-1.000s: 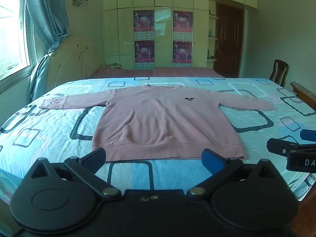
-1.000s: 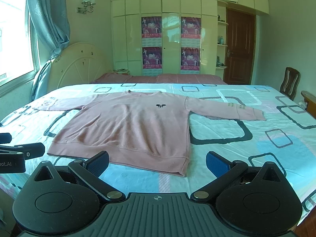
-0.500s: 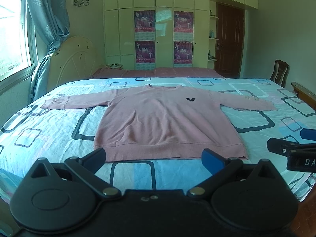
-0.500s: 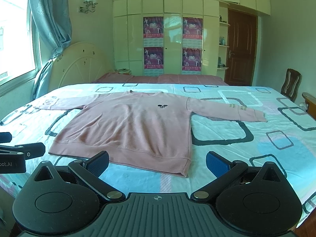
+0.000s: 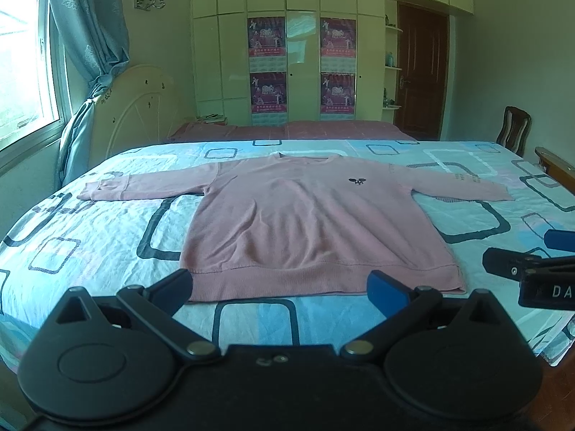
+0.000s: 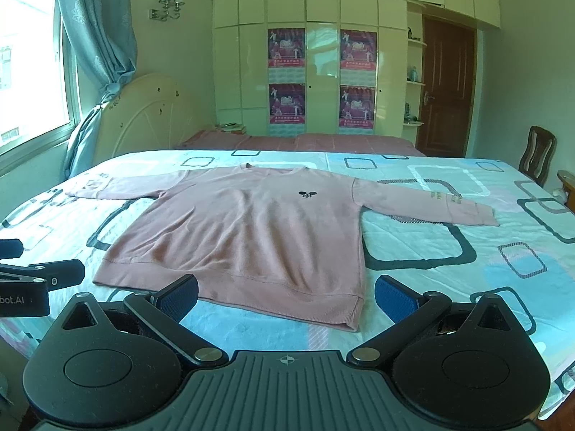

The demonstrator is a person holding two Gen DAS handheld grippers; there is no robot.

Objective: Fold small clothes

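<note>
While the pink sweater (image 5: pixel 316 222) lies flat in the frame centre on the patterned bedsheet (image 5: pixel 90 237) — sleeves spread — the left gripper (image 5: pixel 280 285) and right gripper (image 6: pixel 285 296) hover below it, jaws wide apart, holding nothing.

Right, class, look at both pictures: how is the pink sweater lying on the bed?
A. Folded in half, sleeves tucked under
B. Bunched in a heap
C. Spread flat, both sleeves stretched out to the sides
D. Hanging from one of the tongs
C: the sweater lies flat on the bed, each sleeve stretched out sideways, and both the left tongs and the right tongs are open, holding nothing.
</note>
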